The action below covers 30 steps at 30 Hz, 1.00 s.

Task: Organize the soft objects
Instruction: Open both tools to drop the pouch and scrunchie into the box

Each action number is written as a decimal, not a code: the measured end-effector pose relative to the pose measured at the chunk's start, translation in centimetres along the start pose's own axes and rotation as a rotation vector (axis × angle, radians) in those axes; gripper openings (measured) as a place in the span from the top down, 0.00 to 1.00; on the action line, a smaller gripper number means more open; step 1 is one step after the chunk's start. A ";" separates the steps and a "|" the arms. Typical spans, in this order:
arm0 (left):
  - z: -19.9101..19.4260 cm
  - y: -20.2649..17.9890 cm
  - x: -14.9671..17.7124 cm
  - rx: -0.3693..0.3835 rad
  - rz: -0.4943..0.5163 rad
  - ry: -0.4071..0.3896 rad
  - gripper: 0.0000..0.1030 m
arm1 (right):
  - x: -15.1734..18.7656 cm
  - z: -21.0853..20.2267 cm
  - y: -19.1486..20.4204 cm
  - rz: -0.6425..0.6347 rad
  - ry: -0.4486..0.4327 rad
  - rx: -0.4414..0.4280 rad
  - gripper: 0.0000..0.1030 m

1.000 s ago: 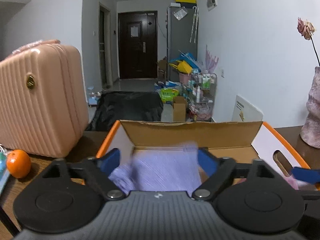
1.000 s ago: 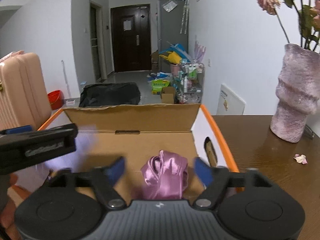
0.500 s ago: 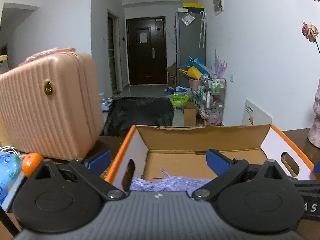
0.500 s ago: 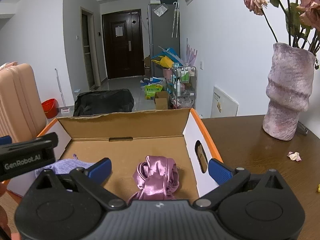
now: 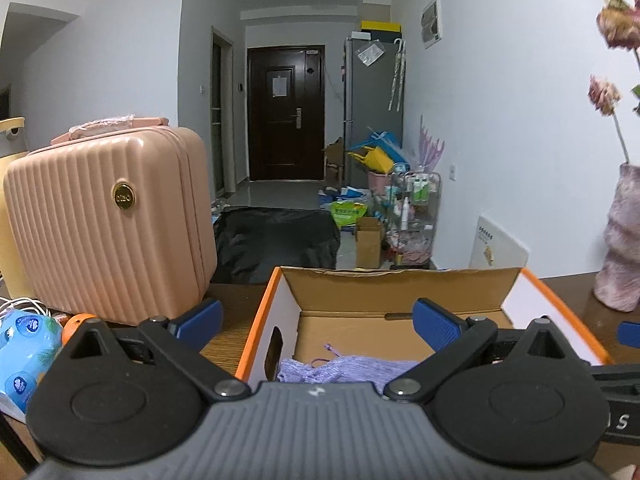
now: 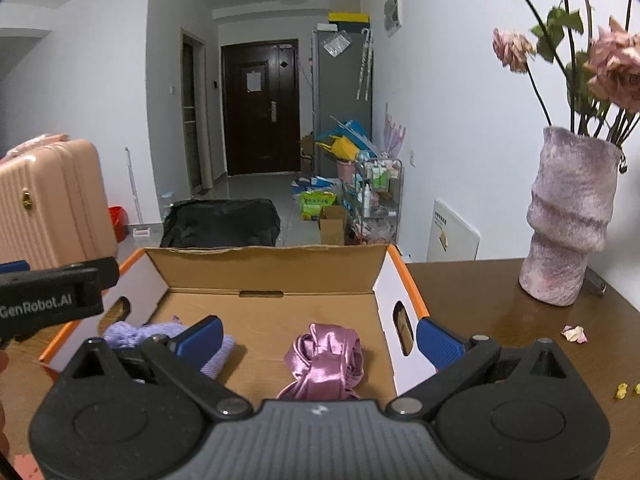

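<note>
An open cardboard box (image 6: 276,268) with orange edges sits on the wooden table; it also shows in the left wrist view (image 5: 400,284). A lilac knitted cloth (image 6: 132,334) lies at the box's left, also in the left wrist view (image 5: 348,368). A shiny purple satin cloth (image 6: 324,356) lies at its right. My left gripper (image 5: 318,322) is open and empty, held back from and above the box's left part. My right gripper (image 6: 318,340) is open and empty, held back from the satin cloth.
A pink ribbed suitcase (image 5: 108,220) stands left of the box. A blue tissue pack (image 5: 24,348) and an orange (image 5: 76,320) lie beside it. A fuzzy pink vase (image 6: 568,220) with dried roses stands on the table (image 6: 500,304) at right, with loose petals (image 6: 574,333) nearby.
Both grippers opened and let their cloths drop into the box, then drew back and up. The lilac cloth and the satin cloth now lie on the box floor.
</note>
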State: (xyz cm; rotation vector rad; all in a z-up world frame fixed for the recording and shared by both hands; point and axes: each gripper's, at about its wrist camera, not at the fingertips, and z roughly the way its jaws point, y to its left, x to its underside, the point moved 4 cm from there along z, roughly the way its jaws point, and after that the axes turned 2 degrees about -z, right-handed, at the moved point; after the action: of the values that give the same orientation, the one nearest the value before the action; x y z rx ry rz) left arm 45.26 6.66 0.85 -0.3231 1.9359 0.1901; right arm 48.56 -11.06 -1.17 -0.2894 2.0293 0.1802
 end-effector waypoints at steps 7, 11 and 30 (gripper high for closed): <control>-3.3 0.5 -0.7 0.043 -0.009 -0.021 0.00 | -0.1 -3.0 0.2 -0.011 -0.054 -0.007 0.00; -5.0 1.2 -1.3 0.063 -0.029 -0.044 0.00 | 0.2 -4.5 0.3 -0.018 -0.076 -0.015 0.00; -11.6 4.3 0.3 0.103 -0.025 -0.037 0.00 | 4.4 -11.0 1.4 -0.048 -0.129 -0.044 0.00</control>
State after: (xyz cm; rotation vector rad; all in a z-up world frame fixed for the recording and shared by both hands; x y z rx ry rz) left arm 33.59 7.41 4.88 -0.2738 1.8967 0.0795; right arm 36.91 -13.07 -0.04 -0.3449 1.8912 0.2083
